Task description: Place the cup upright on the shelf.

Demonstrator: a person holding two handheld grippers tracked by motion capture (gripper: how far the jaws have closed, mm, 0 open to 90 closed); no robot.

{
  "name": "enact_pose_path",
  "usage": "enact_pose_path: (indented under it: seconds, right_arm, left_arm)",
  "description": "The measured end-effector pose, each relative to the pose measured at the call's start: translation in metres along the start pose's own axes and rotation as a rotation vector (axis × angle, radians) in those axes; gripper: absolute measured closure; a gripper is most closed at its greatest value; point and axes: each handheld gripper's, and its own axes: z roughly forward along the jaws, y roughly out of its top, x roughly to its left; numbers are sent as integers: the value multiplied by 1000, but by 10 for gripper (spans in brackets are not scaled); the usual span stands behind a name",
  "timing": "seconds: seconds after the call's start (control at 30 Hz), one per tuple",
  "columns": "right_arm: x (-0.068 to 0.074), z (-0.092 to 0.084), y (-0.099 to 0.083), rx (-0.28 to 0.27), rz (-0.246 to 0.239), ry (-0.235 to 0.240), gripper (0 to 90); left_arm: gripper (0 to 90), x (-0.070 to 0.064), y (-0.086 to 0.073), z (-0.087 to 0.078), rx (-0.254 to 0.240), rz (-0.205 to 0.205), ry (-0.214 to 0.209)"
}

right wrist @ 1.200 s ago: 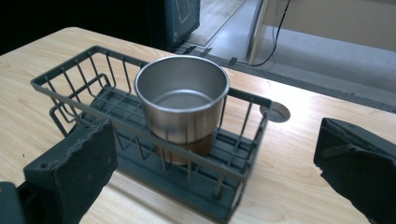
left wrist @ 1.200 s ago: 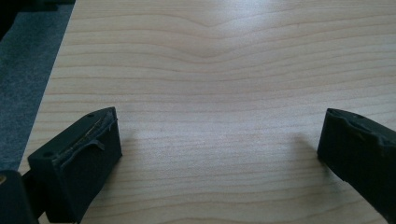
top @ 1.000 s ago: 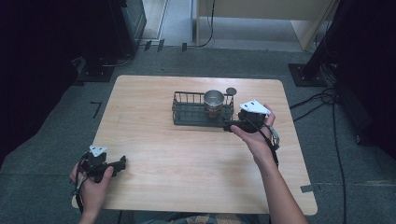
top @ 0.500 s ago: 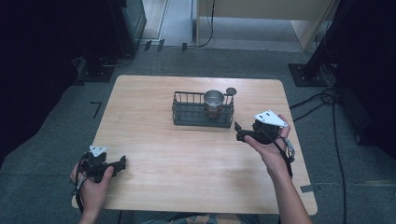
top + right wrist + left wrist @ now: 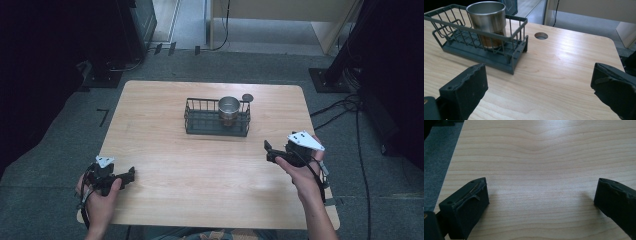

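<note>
High view: the right gripper has drawn back toward the table's near right, leaving the steel cup standing in the wire basket; placement looks finished. Left gripper view: the left gripper is wide open and empty over bare table. Right gripper view: jaws wide apart, empty, cup far left.

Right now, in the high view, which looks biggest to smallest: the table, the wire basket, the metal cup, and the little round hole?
1. Table, by far the largest.
2. Wire basket, long and dark.
3. Metal cup, standing upright in the basket's right end.
4. Round hole in the tabletop, smallest, just beyond the basket's right end.
</note>
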Motion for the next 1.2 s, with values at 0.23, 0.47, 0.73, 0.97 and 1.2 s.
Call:
enact_pose_path:
  seconds: [0.23, 0.47, 0.73, 0.97, 1.2]
  right_arm:
    - [-9, -9, -16, 12, 18, -13, 4]
    - [-16, -14, -36, 34, 46, -24, 4]
    - [-25, -18, -61, 83, 60, -43, 4]
    - [-32, -19, -80, 125, 63, -68, 4]
    - [-38, -20, -96, 176, 68, -82, 4]
  left_arm:
    - [0, 0, 0, 0, 0, 0, 0]
    - [0, 0, 0, 0, 0, 0, 0]
    - [0, 0, 0, 0, 0, 0, 0]
    - [0, 0, 0, 0, 0, 0, 0]
    - [0, 0, 0, 0, 0, 0, 0]
